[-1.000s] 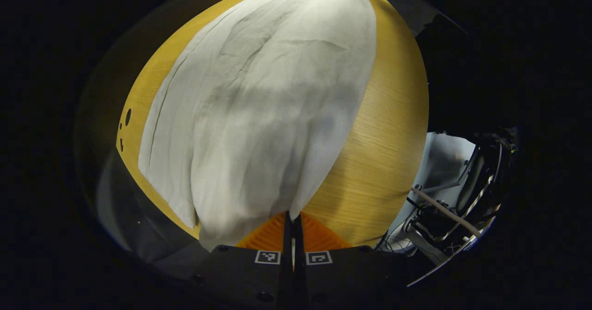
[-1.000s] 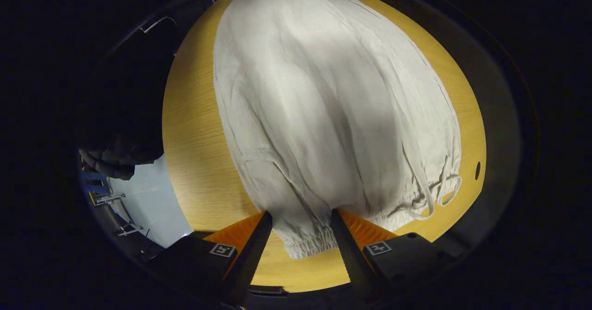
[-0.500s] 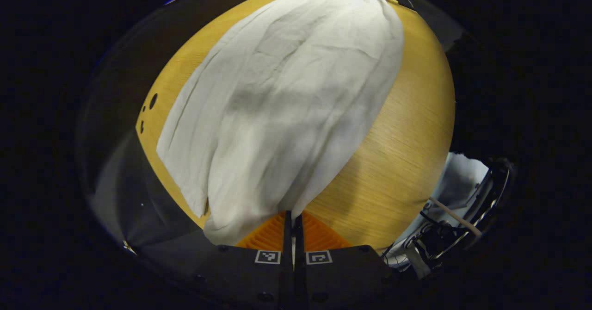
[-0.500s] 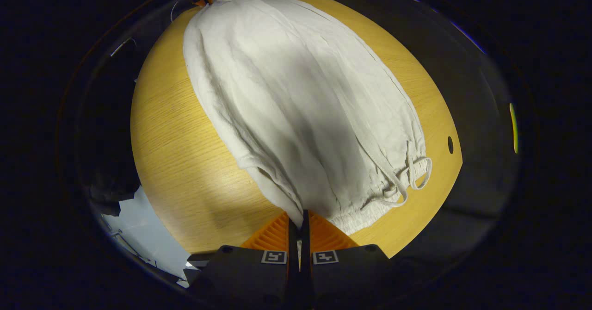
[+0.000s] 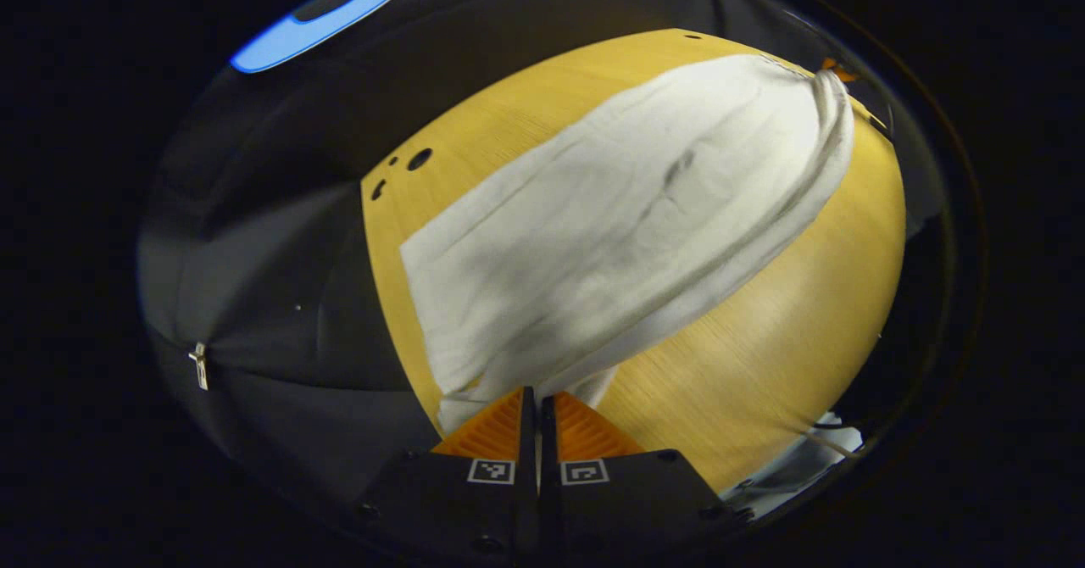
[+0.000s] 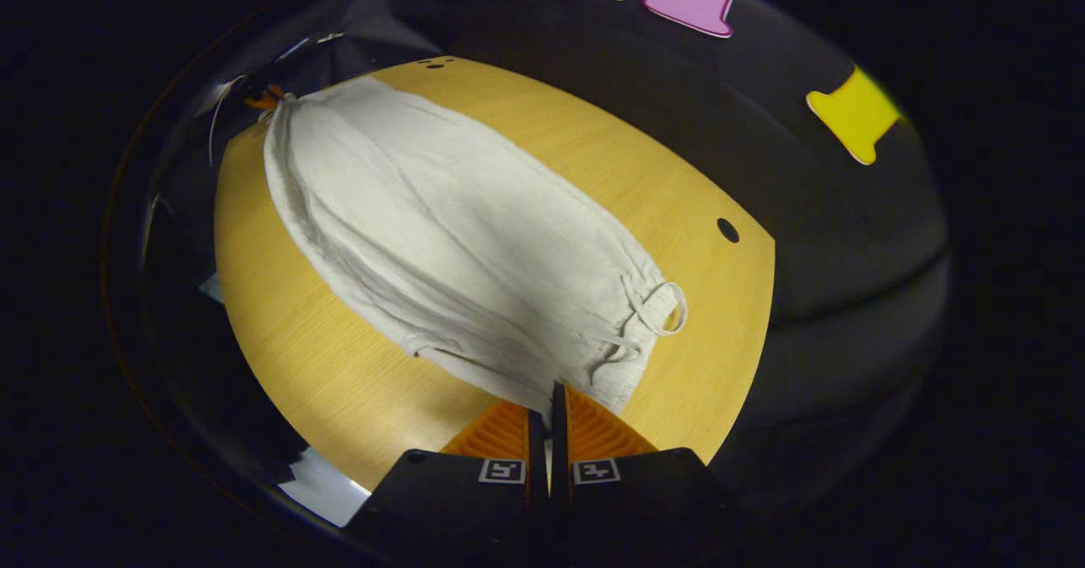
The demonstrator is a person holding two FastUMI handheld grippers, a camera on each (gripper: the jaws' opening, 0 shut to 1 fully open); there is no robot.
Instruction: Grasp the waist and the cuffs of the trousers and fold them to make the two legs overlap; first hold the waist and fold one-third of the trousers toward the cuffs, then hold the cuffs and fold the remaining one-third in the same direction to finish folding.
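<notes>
In the left gripper view, a pair of pale cream, crinkled cloth trousers (image 5: 627,237) lies stretched across a round, honey-coloured wooden table (image 5: 788,339). The left gripper (image 5: 537,398) sits at the bottom of the view with its two fingers closed tight together, pinching the cuff end (image 5: 475,381) of the cloth, which rises off the wood just there. From those fingers the trousers run away up and to the right, their long axis pointing straight toward the far gathered end, where the other gripper shows small at the table's rim. In the right gripper view, the same trousers (image 6: 449,237) run from the bottom centre up and to the left. The right gripper (image 6: 548,398) has its fingers pressed together on the elasticated waist (image 6: 585,364), with a drawstring loop (image 6: 661,309) lying just beside on the right. The far cuff end bunches at the upper left, at the left gripper. So each gripper holds one end and the garment spans between them along its length; the near long edge looks lifted, which would suit bringing one leg over the other, though whether the legs already overlap I cannot tell.
</notes>
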